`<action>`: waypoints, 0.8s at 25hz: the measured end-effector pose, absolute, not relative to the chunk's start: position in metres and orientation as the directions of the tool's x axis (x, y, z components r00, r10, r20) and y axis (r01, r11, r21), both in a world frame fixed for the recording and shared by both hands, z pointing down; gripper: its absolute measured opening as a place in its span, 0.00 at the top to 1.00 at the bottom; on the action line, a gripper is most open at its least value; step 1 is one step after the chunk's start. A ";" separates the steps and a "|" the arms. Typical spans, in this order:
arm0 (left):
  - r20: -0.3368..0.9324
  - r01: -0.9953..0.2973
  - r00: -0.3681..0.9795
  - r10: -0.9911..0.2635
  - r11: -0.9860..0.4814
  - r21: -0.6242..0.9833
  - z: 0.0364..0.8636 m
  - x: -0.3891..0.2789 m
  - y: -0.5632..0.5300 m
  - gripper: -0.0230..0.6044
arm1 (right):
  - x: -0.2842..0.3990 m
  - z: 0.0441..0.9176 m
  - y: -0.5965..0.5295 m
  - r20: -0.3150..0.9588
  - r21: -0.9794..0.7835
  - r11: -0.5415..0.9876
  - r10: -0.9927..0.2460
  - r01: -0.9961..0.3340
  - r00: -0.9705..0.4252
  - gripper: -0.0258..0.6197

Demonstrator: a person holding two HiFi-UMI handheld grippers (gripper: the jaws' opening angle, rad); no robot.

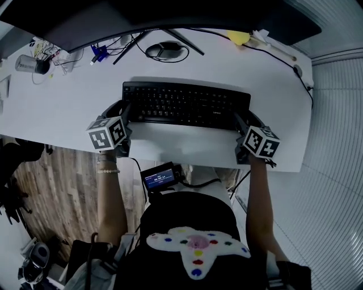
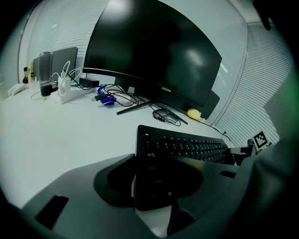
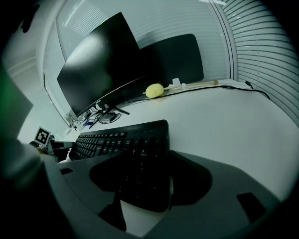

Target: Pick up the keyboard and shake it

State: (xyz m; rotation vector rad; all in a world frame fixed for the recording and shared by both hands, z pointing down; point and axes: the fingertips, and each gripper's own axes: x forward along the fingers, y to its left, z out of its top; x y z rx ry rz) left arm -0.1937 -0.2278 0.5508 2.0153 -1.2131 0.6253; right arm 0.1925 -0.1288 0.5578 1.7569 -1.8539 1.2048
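White desk [image 1: 62, 107] is filling most of the head view, with a dark curved monitor [image 1: 142, 17] standing along its far edge and slatted blinds [image 1: 340, 113] running down the right side. I am seeing the black keyboard [image 1: 187, 105] lying level across the middle of the desk, near the front edge and parallel to it. Behind it a mouse [image 1: 161, 50] is sitting in a loop of cable, and a yellow lump [image 1: 238, 37] is resting further right (I cannot tell what it is).

I am holding 2 grippers, 1 at each end of the keyboard. My left gripper [image 1: 126, 116] is closing over the keyboard's left end; in the left gripper view its jaws are standing part-way apart with that end between them, 1 jaw lying over the keys and the other hugging the outer edge. My right gripper [image 1: 241, 126] is doing the same at the right end, and the right gripper view is showing the number-pad corner clamped between its 2 jaws.

I cannot tell whether the keyboard is touching the desk or hanging just clear of it.
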 end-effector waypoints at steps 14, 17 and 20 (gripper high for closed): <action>0.697 -0.913 0.408 -0.590 -0.266 0.310 0.552 -0.197 -0.233 0.67 | 0.193 0.557 -0.130 0.718 -0.314 -0.138 -0.681 -0.939 -0.140 0.53; 0.704 -0.926 0.377 -0.602 -0.249 0.282 0.549 -0.200 -0.230 0.67 | 0.193 0.553 -0.130 0.715 -0.297 -0.160 -0.691 -0.941 -0.108 0.53; 0.693 -0.949 0.313 -0.649 -0.246 0.198 0.536 -0.206 -0.228 0.79 | 0.204 0.543 -0.126 0.699 -0.260 -0.195 -0.714 -0.946 -0.045 0.65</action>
